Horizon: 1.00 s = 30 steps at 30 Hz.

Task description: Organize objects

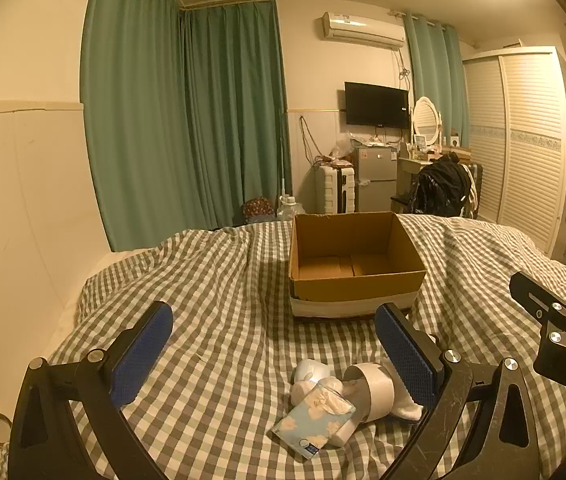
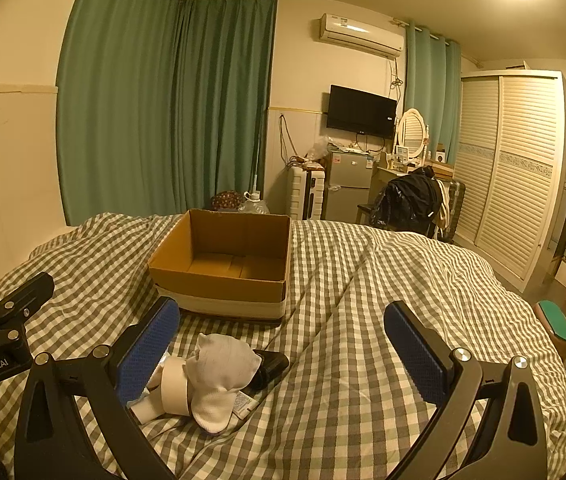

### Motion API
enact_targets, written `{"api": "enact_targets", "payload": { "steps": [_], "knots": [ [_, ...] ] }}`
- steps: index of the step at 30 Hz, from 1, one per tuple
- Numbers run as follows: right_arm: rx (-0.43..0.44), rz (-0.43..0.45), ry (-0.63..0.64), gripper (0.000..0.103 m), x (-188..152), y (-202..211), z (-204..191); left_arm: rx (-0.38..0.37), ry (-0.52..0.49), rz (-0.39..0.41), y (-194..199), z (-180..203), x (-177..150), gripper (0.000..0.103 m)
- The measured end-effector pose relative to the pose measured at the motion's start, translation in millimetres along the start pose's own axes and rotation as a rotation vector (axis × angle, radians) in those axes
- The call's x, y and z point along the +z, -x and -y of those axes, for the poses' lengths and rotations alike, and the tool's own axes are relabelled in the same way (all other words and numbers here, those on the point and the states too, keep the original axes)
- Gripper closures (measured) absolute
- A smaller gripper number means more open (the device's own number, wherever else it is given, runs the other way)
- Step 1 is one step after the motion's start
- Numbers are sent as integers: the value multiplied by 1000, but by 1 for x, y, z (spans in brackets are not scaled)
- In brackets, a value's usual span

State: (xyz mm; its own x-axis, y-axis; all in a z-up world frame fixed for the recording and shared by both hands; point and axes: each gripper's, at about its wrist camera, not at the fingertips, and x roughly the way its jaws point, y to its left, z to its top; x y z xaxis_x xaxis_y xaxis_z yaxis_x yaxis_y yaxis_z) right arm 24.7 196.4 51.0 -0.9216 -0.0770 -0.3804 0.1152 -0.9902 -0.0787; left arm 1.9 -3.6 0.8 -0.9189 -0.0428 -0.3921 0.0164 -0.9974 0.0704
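An open, empty cardboard box (image 1: 357, 276) stands on the checked bedspread (image 1: 223, 280); it also shows in the right wrist view (image 2: 219, 276). A small pile lies nearer me: a blue floral tissue pack (image 1: 313, 420), a tape roll (image 1: 375, 392), a white sock (image 2: 219, 376), a black object (image 2: 271, 364) and a pale round item (image 1: 311, 372). My left gripper (image 1: 275, 344) is open and empty, above the pile. My right gripper (image 2: 283, 340) is open and empty, the pile by its left finger (image 2: 147, 354).
The bed fills the foreground, with a wall (image 1: 15, 200) on the left. Beyond its far edge are green curtains (image 1: 187, 120), a suitcase (image 1: 335, 188), a small fridge (image 1: 375, 178), a chair with black clothes (image 1: 443, 188) and a white wardrobe (image 1: 523, 140).
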Motion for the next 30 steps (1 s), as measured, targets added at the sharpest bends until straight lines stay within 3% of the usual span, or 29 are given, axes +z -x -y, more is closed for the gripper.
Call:
{"api": "enact_targets", "payload": {
  "steps": [2,3,30],
  "knots": [
    [0,0,0,0,0,0,0,-1,1,0,0,0,0,0],
    [0,0,0,0,0,0,0,43,21,-4,0,0,0,0],
    [13,2,0,0,5,5,-1,51,37,27,7,1,6,0]
  ]
}}
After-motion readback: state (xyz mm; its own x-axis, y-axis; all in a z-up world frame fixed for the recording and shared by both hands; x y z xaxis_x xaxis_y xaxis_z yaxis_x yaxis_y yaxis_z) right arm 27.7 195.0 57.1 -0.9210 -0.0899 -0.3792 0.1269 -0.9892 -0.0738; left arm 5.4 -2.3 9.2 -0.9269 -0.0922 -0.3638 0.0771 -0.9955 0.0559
